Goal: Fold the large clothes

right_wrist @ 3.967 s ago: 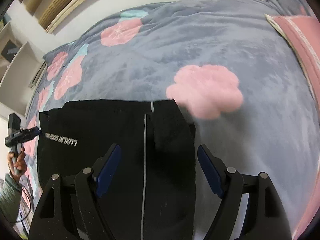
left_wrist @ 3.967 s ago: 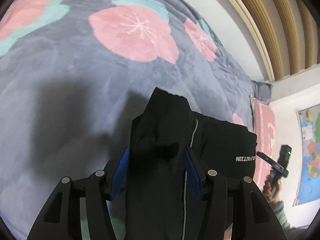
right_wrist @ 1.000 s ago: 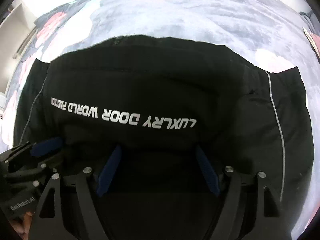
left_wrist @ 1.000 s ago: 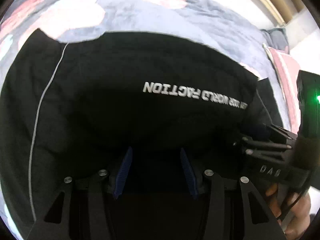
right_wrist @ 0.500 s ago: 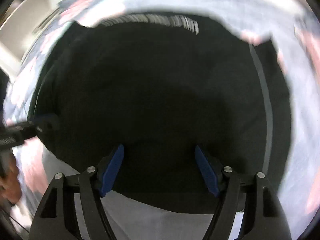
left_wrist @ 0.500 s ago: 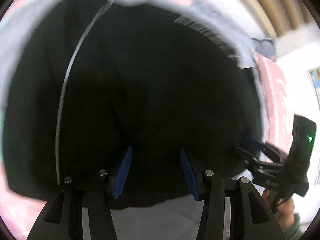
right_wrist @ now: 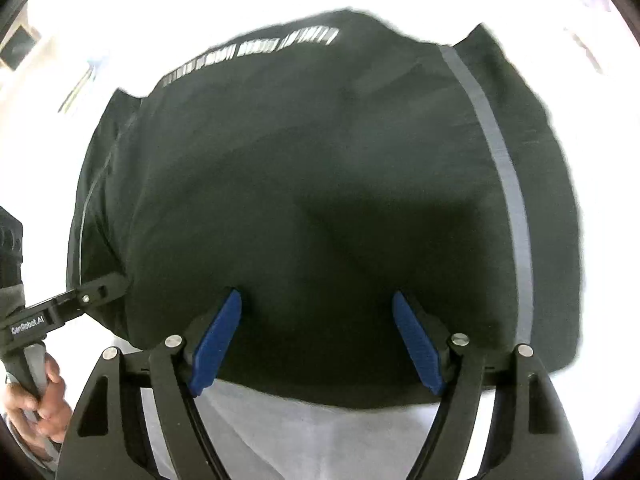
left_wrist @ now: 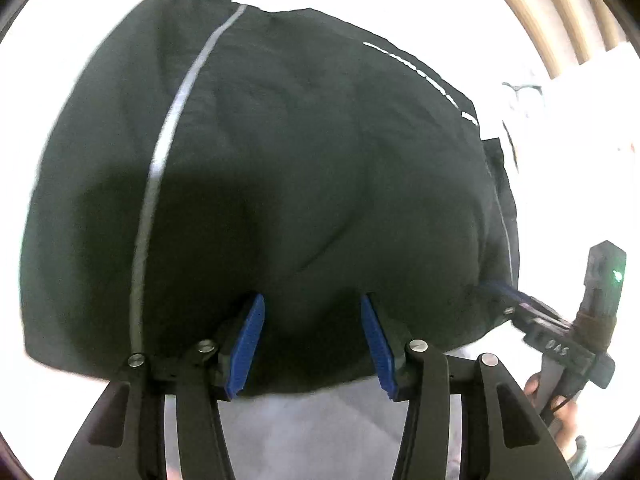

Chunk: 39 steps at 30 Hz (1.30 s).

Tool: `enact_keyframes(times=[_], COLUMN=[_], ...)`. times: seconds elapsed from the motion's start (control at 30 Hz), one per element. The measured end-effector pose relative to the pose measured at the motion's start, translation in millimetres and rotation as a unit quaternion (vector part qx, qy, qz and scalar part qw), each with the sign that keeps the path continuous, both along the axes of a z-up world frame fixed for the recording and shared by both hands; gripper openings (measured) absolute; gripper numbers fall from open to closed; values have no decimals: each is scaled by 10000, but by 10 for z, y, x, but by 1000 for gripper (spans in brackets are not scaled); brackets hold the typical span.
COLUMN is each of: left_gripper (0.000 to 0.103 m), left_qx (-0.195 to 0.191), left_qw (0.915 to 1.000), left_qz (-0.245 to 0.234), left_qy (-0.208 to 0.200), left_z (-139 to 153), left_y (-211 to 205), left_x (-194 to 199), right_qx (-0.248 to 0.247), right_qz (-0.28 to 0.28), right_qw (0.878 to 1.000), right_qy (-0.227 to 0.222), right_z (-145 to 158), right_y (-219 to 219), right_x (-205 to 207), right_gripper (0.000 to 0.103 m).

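A black garment (left_wrist: pixel 304 184) with grey side stripes and white lettering fills both views, folded into a thick bundle. It also shows in the right wrist view (right_wrist: pixel 328 184). My left gripper (left_wrist: pixel 312 312) is open, its blue pads (left_wrist: pixel 246 344) pushed against the near edge of the bundle. My right gripper (right_wrist: pixel 316 312) is open wider, its blue pads (right_wrist: pixel 416 344) at the same near edge. Each gripper shows in the other's view, the right one (left_wrist: pixel 516 300) and the left one (right_wrist: pixel 96 292) both tucked at the garment's side.
The surroundings are washed out to white. Pale grey bedding (right_wrist: pixel 320 432) shows below the garment's near edge. Wooden slats (left_wrist: pixel 568 12) stand at the upper right of the left wrist view. A hand (right_wrist: pixel 36 400) holds the left gripper's handle.
The lettering has swung from facing me to the far edge as the bundle turned over. Both grippers stayed open at its near edge, and the picture turned much brighter.
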<state>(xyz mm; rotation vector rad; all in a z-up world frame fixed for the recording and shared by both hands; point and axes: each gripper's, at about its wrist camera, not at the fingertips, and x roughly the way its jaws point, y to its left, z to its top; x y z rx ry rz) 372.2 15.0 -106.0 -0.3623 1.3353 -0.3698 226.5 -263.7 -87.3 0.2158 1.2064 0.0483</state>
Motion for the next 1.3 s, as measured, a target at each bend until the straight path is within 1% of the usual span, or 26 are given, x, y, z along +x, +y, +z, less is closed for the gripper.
enact_keyframes(times=[0.1,0.13,0.2,0.3,0.33,0.37,0.4,0.47,0.5,0.53,0.63,0.7,0.73,0.77,0.83,0.87,0.93,0.97,1.0,1.07,1.1,1.13,1.2,1.23,1.27,1.3], left_gripper=[52,52,52,52,52,52,52,52,52,52,52,52,52,52,53,59,65,66,66,70,71,75,77,77,77,77], left_qx=[-92,-83,-106,-163,-171,-173,-197,-202,-258,-365,-818,-974,-1111,-1285,-1710,-1796,-1812,-1793,-1805,-1849,-1881,-1960,-2306,-2398,-2370,-2263], left_qw=[9994,9991,9975,9944,9935,9925,9917,9911,9915,9923,9915,9903,9890,9868,9795,9778,9769,9769,9760,9747,9743,9727,9646,9624,9636,9683], left_qz=[302,379,605,922,1015,1113,1189,1259,1230,1160,1011,972,948,935,984,1004,1034,1031,1035,1034,1006,986,874,777,704,635], left_qy=[-146,-196,-356,-484,-488,-479,-454,-394,-342,-253,91,213,253,302,411,408,462,538,644,711,726,756,931,1015,1021,848], left_z=[176,231,377,491,491,492,456,384,338,266,-38,-195,-271,-331,-444,-468,-545,-586,-642,-695,-716,-737,-837,-870,-881,-841], left_y=[255,290,513,855,869,959,984,1190,1315,1327,1253,1284,1310,1337,1412,1423,1466,1473,1471,1443,1413,1387,1284,1221,1157,1097], left_x=[-114,-153,-148,-10,117,190,288,478,508,602,853,938,967,979,1001,1009,1031,1040,1049,1066,1075,1083,1112,1122,1139,1145], right_qx=[-82,-46,87,171,173,198,216,228,235,248,534,719,773,874,1083,1134,1194,1295,1494,1834,1947,2128,2306,2344,2291,2275], right_qz=[-289,-391,-687,-1052,-1137,-1232,-1316,-1388,-1391,-1387,-1311,-1183,-1142,-1077,-967,-935,-912,-913,-931,-1013,-1028,-1001,-875,-748,-646,-562], right_qw=[9995,9991,9974,9941,9932,9921,9910,9899,9898,9898,9898,9903,9904,9903,9894,9891,9884,9868,9836,9767,9743,9708,9680,9681,9701,9712], right_qy=[-117,-128,-190,-206,-172,-137,-129,-165,-183,-185,-133,-131,-111,-73,46,114,240,322,393,470,477,479,457,482,471,433], right_z=[148,160,234,255,212,202,196,188,180,163,80,7,-33,-93,-255,-330,-452,-542,-635,-758,-796,-854,-942,-966,-959,-935], right_y=[-271,-454,-775,-1089,-1093,-1206,-1317,-1465,-1509,-1561,-1669,-1711,-1714,-1726,-1728,-1739,-1763,-1777,-1799,-1843,-1852,-1845,-1780,-1717,-1662,-1624], right_x=[-165,-107,-137,-61,10,84,151,277,329,363,496,576,615,652,730,759,794,821,845,876,887,918,985,1017,1033,1041], right_gripper=[80,80,81,82,82,82,82,82,82,82,82,82,82,82,82,82,82,82,82,89,89,89,90,90,86,82])
